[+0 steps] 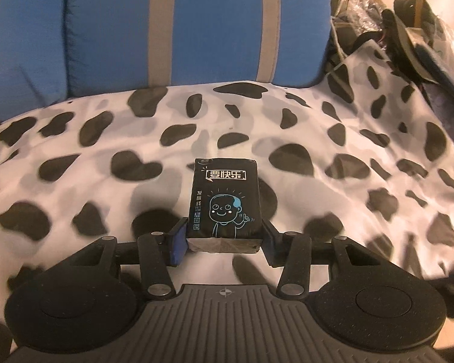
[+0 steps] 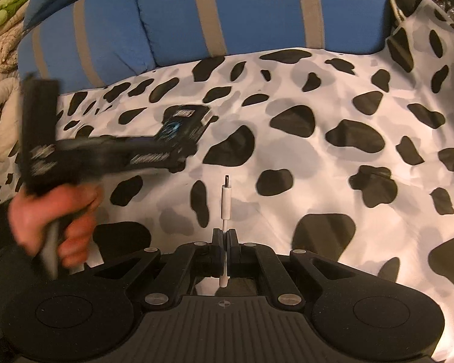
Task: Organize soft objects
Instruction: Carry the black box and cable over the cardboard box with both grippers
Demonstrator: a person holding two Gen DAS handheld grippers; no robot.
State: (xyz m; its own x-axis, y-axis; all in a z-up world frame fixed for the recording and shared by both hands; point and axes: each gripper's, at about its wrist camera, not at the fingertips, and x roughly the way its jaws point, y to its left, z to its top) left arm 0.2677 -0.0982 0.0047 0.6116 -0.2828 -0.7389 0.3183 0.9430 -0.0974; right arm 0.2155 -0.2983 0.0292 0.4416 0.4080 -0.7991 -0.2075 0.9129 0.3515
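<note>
A small black tissue packet with a blue cartoon figure [image 1: 224,204] is gripped by the left tongs [image 1: 224,236] above a cow-spotted bedsheet [image 1: 333,139], while a thin white cable plug [image 2: 226,205] is pinched in the closed right tongs [image 2: 225,239].

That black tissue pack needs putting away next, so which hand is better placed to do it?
Left. The left gripper already clamps the tissue pack between its fingers above the spotted blanket. The right gripper is shut on a thin white cable plug, so it isn't free.
</note>
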